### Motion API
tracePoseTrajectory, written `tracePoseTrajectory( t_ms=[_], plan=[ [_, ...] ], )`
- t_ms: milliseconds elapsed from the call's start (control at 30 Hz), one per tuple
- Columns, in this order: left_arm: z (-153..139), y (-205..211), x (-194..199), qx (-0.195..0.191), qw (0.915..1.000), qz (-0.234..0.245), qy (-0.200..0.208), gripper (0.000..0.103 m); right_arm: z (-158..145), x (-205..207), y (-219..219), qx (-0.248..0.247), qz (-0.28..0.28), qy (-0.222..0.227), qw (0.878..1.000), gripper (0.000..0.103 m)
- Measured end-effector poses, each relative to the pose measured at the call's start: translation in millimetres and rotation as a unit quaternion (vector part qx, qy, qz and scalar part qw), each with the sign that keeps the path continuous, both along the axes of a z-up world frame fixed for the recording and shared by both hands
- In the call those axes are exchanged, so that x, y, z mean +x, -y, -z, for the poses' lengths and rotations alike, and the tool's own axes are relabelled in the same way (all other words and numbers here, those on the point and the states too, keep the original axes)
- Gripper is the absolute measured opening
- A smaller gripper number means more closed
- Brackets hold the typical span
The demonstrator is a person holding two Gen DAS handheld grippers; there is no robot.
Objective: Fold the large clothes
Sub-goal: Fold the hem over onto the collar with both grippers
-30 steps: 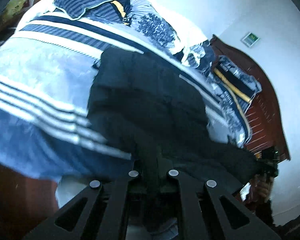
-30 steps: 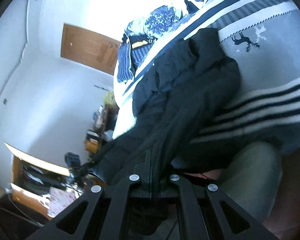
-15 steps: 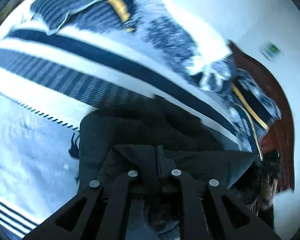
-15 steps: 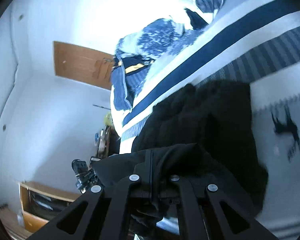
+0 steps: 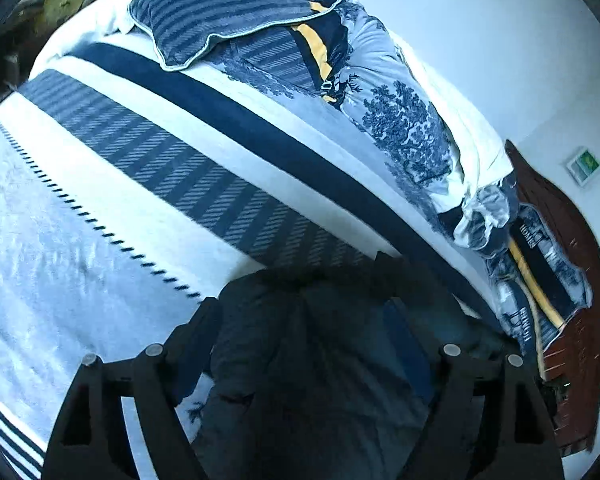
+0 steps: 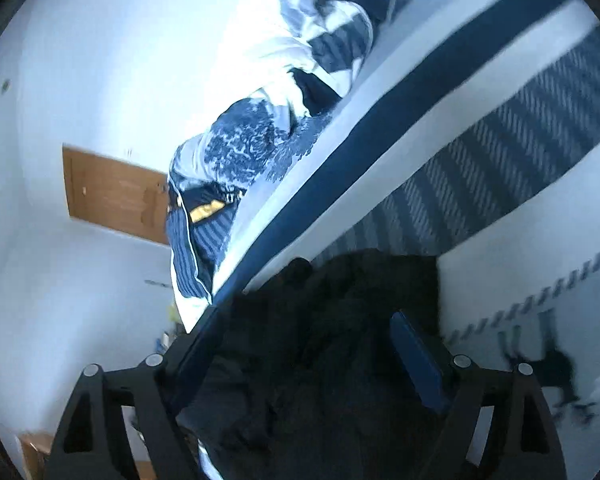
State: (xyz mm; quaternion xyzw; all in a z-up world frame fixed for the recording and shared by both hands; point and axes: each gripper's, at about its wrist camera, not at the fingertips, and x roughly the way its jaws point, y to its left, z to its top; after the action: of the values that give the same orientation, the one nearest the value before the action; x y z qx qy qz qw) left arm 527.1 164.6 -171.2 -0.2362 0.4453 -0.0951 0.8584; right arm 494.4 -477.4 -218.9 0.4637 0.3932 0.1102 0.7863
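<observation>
A large black padded garment (image 5: 332, 360) lies bunched on the striped bedspread (image 5: 140, 168), filling the lower middle of both wrist views. My left gripper (image 5: 300, 320) hangs just over it, its jaws opening wide; the cloth lies between and under the fingers, and the pads do not press on it. My right gripper (image 6: 304, 324) stands likewise over the garment (image 6: 340, 340), jaws opening, with dark folds between the fingers but free of the blue pads (image 6: 416, 356).
Pillows and a rumpled blue tree-print quilt (image 5: 400, 120) lie along the far side of the bed. A dark red wooden headboard (image 5: 572, 280) is at the right. A wooden door (image 6: 112, 196) and white walls show in the right wrist view.
Both grippers carried the garment's edge forward across the bed, folding it over itself, then opened and let it go. The garment now lies as a shorter heap under them.
</observation>
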Motion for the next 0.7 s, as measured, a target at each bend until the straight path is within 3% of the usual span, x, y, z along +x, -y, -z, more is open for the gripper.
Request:
tracePoseTrajectory(
  t_ms=[67, 167, 233, 267, 300, 333, 367, 400, 433, 467, 533, 633, 700],
  plan=[
    [7.6, 13.8, 3.4, 0.031, 0.9993, 0.021, 0.008, 0.083, -1.7, -2.3, -11.2, -0.063, -0.029, -0.006, 0.998, 0.088],
    [21.2, 49.6, 11.3, 0.094, 0.9932, 0.068, 0.007, 0.083, 0.3, 14.5, -43.1, -0.175, -0.079, -0.025, 0.981, 0.088],
    [27.1, 68.6, 23.1, 0.124, 0.9888, 0.082, -0.002, 0.083, 4.8, 31.7, -54.8, -0.204, -0.098, -0.030, 0.974, 0.088],
    [35.9, 80.6, 35.6, 0.144, 0.9857, 0.084, -0.025, 0.081, 10.0, 41.7, -58.6, -0.219, -0.105, -0.037, 0.969, 0.088],
    [42.0, 86.7, 43.2, 0.139, 0.9857, 0.088, -0.036, 0.076, 14.9, 54.9, -63.9, -0.228, -0.113, -0.050, 0.966, 0.086],
    [50.6, 93.1, 52.1, 0.148, 0.9833, 0.094, -0.051, 0.051, 20.8, 67.2, -67.7, -0.227, -0.119, -0.060, 0.965, 0.079],
    [54.3, 95.2, 56.6, 0.160, 0.9809, 0.093, -0.060, 0.013, 25.5, 73.9, -68.8, -0.219, -0.127, -0.067, 0.965, 0.050],
    [55.0, 94.5, 61.6, 0.162, 0.9805, 0.089, -0.067, 0.005, 30.8, 82.6, -70.0, -0.216, -0.126, -0.089, 0.964, 0.027],
    [49.9, 90.8, 63.5, 0.158, 0.9817, 0.088, -0.059, 0.004, 30.9, 86.8, -67.6, -0.212, -0.114, -0.102, 0.965, 0.008],
    [45.3, 87.7, 62.9, 0.163, 0.9817, 0.085, -0.048, 0.003, 22.7, 85.9, -60.6, -0.192, -0.097, -0.084, 0.973, 0.004],
    [32.5, 75.1, 64.5, 0.170, 0.9828, 0.066, -0.025, 0.002, 3.3, 82.0, -51.3, -0.195, -0.078, -0.065, 0.976, 0.003],
    [37.5, 69.3, 72.2, 0.170, 0.9844, 0.033, -0.032, 0.002, -11.5, 82.4, -46.9, -0.220, -0.066, -0.056, 0.972, 0.002],
    [49.2, 85.3, 75.1, 0.222, 0.9741, 0.029, -0.034, 0.002, -1.2, 94.3, -56.0, -0.250, -0.071, -0.076, 0.963, 0.001]
  ],
)
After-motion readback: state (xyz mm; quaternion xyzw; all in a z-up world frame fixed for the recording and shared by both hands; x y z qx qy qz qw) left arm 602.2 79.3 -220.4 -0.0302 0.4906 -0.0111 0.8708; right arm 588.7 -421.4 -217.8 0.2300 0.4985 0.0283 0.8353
